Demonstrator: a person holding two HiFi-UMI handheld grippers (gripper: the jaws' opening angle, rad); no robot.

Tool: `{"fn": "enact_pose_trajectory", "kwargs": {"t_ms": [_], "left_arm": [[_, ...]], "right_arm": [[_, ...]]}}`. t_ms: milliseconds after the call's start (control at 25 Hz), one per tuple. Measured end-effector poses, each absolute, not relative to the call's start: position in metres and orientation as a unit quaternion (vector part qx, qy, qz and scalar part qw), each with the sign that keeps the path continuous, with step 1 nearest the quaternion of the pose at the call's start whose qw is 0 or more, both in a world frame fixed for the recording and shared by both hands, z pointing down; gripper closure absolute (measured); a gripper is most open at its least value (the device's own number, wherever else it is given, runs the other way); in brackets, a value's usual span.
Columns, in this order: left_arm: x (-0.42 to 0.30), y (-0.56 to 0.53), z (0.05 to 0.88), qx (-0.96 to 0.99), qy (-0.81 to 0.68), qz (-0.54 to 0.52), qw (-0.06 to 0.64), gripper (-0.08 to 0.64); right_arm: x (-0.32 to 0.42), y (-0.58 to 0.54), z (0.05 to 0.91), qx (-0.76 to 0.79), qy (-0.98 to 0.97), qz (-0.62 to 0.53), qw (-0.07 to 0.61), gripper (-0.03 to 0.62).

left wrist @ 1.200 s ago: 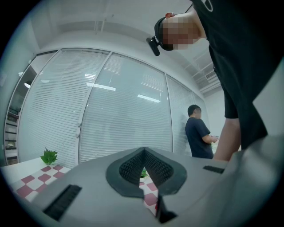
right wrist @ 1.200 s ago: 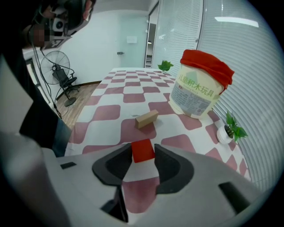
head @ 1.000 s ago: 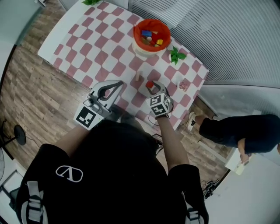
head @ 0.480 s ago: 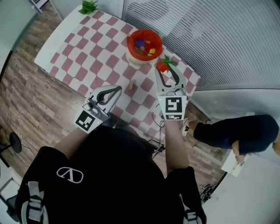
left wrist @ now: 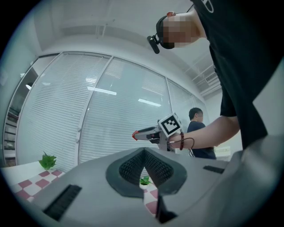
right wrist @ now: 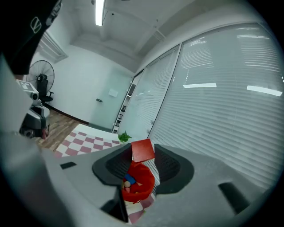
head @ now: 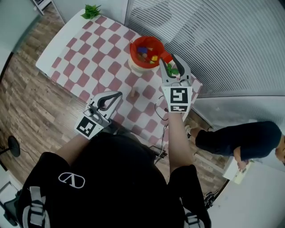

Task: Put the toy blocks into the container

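Observation:
My right gripper (head: 168,59) is shut on a red block (head: 166,57) and holds it in the air just right of the red container (head: 136,46). In the right gripper view the red block (right wrist: 143,150) sits between the pads, with the container (right wrist: 144,185) below and beyond it, several coloured blocks inside. A small wooden block (head: 133,93) stands on the checked tablecloth (head: 95,51). My left gripper (head: 116,94) hangs near the table's front edge, shut and holding nothing; its pads (left wrist: 133,165) meet at the tips.
A small green plant (head: 173,71) sits under my right gripper, another plant (head: 91,10) at the table's far left corner. A person in black (head: 236,138) stands on the floor to the right. Window blinds run behind the table.
My right gripper has lifted the red block off the table and carried it up and away to beside the container. The left gripper has stayed put.

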State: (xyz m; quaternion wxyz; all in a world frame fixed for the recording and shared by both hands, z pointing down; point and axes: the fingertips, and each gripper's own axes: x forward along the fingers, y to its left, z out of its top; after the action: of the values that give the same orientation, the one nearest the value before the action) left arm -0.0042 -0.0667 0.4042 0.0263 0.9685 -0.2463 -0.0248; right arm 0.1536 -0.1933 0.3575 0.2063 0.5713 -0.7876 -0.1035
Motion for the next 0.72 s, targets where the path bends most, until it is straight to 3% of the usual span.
{"fn": "enact_pose_trajectory", "kwargs": {"t_ms": [720], "left_arm": [[-0.032,-0.071,0.412,0.960,-0.276,-0.021,0.038,0.554]], "right_arm": [[0.160,-0.297,0.493,0.526,-0.781,0.021,0.336,0.430]]}}
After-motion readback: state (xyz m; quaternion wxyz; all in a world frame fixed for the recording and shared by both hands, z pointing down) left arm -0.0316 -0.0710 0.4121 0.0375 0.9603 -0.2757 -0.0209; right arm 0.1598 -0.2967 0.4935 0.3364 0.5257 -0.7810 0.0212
